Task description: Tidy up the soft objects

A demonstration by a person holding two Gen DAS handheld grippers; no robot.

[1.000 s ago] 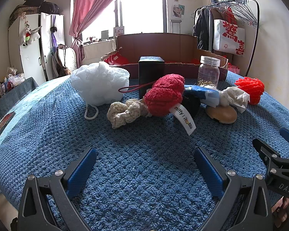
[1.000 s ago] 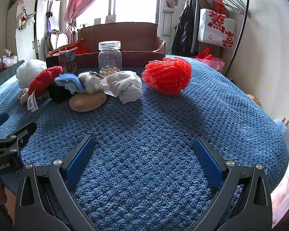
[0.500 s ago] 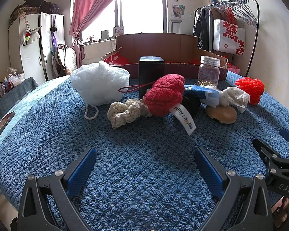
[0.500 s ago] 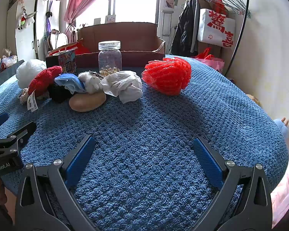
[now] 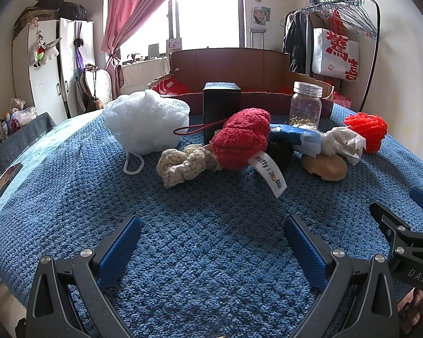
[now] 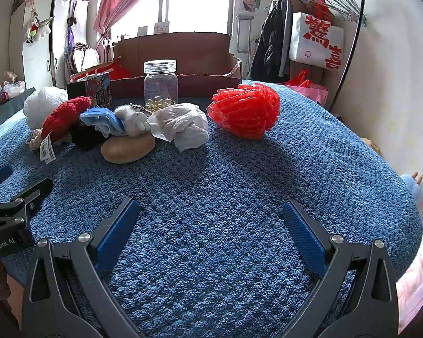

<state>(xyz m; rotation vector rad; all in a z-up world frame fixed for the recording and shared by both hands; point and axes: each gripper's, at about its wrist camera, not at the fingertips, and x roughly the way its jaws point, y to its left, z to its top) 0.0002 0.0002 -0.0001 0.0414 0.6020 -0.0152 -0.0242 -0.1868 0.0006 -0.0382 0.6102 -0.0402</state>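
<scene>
A heap of soft things lies on the blue towel (image 5: 206,242): a white mesh pouf (image 5: 146,122), a cream crochet scrunchie (image 5: 184,164), a red fluffy piece with a white tag (image 5: 242,138), blue cloth (image 5: 299,138), a crumpled white cloth (image 6: 183,124), a small white plush (image 6: 134,121) and a red mesh pouf (image 6: 244,109). My left gripper (image 5: 210,246) stands open low over the towel, well short of the heap. My right gripper (image 6: 210,225) is open too, empty, nearer the red pouf.
A dark box (image 5: 221,107), a clear jar of capsules (image 6: 160,86) and a tan oval object (image 6: 128,148) stand among the heap. An open cardboard box (image 5: 239,67) sits behind. A clothes rack with a white bag (image 6: 315,39) is at the back right.
</scene>
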